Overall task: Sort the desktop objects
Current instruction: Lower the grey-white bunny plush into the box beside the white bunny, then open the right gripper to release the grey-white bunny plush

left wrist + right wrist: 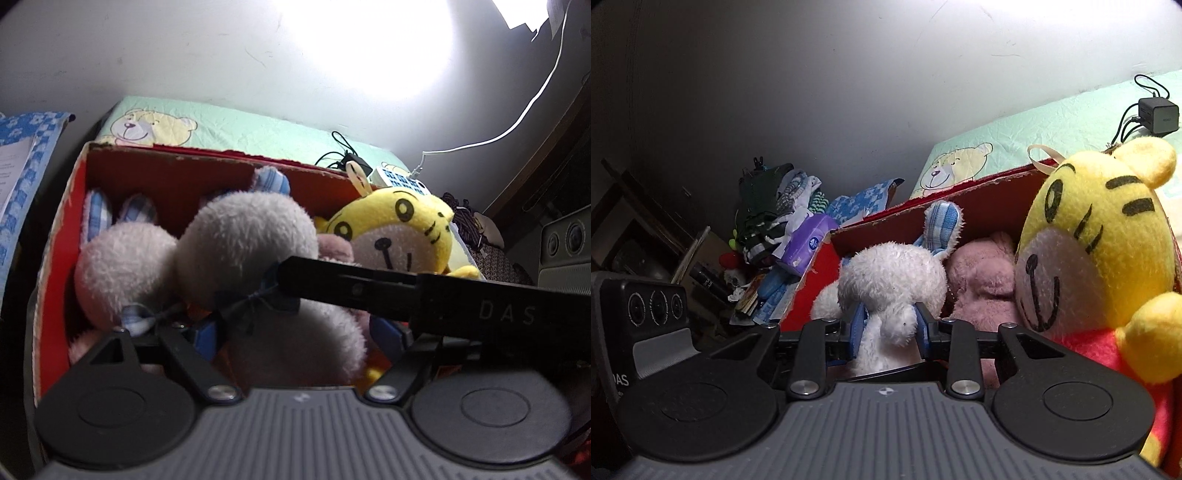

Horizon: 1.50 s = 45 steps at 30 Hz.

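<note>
A white plush rabbit (240, 240) with blue checked ears lies in a red cardboard box (59, 229). My left gripper (295, 334) is open, its blue pads standing wide on either side of the rabbit's body. My right gripper (891, 326) is shut on a lower part of the rabbit (890, 277); its black finger (351, 291) crosses the left wrist view. A yellow tiger plush (1100, 258) sits upright at the right end of the box (812, 288), and a pink plush (982, 280) is wedged between it and the rabbit.
Behind the box lies a green bear-print mat (240, 125) with a black charger (1158, 114) and cables. A clothes pile (775, 206) and a purple tissue pack (809, 243) crowd the box's left side. Blue floral cloth (22, 147) lies left.
</note>
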Tool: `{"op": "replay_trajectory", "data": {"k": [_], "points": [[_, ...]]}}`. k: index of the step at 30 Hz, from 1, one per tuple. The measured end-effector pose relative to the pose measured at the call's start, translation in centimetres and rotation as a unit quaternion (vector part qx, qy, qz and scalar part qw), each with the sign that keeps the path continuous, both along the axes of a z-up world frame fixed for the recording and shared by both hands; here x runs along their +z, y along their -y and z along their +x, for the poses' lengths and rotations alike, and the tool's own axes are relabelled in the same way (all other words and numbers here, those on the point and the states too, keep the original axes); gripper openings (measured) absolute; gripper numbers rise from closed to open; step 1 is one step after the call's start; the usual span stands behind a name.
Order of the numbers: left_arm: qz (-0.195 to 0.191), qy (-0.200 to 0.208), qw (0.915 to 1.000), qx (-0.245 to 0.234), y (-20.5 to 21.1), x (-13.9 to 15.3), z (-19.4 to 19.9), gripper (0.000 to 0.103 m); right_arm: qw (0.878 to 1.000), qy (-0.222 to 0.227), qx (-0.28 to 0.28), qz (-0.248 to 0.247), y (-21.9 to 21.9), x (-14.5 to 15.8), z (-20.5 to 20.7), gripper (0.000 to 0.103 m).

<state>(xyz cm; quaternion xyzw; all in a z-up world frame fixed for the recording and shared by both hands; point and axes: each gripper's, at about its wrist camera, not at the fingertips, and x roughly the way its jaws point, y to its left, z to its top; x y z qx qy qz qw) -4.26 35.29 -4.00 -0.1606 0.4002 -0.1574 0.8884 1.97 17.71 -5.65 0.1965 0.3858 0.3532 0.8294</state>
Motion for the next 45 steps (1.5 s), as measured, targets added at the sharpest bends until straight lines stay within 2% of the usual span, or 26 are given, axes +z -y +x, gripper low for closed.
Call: {"op": "replay_trajectory", "data": {"k": [7, 13, 17, 23, 33, 35, 39, 41, 45], "points": [[0.007, -0.012, 0.9999, 0.007, -1.1, -0.5, 0.3, 0.082, 0.999, -0.039, -0.011, -0.007, 0.1, -1.1, 0.7, 0.029], [0.015, -0.017, 0.9997, 0.005, -2.0, -0.5, 0.2, 0.080, 0.999, -0.040, -0.005, -0.028, -1.1, -1.0, 0.6, 0.029], [0.026, -0.019, 0.9995, 0.002, -2.0, -0.5, 0.0, 0.080, 0.998, -0.061, -0.001, -0.026, -1.2, -1.4, 0.8, 0.029], [0.040, -0.020, 0.9990, -0.005, -1.3, -0.4, 0.1, 0.082, 0.998, -0.056, 0.002, -0.042, -1.4, -1.2, 0.8, 0.032], [0.095, -0.001, 0.9954, -0.016, 0.5, 0.8, -1.1, 0.087, 0.997, -0.045, -0.005, -0.057, -0.9, -0.4, 0.1, 0.037], [0.092, 0.002, 0.9955, -0.020, 0.5, 0.9, -1.4, 0.091, 0.997, -0.048, 0.000, -0.059, -0.8, -0.4, 0.0, 0.036], [0.069, -0.012, 0.9971, -0.030, 0.8, 0.6, -1.1, 0.091, 0.997, -0.055, 0.006, -0.059, -1.3, -0.6, 0.1, 0.031], [0.077, -0.011, 0.9965, -0.031, 1.3, 0.4, -1.1, 0.092, 0.996, -0.059, 0.006, -0.063, -1.4, -0.8, 0.3, 0.029], [0.071, -0.013, 0.9968, -0.035, 1.4, 0.5, -1.3, 0.092, 0.995, -0.074, 0.020, -0.059, -1.2, -0.8, 0.3, 0.025]]}}
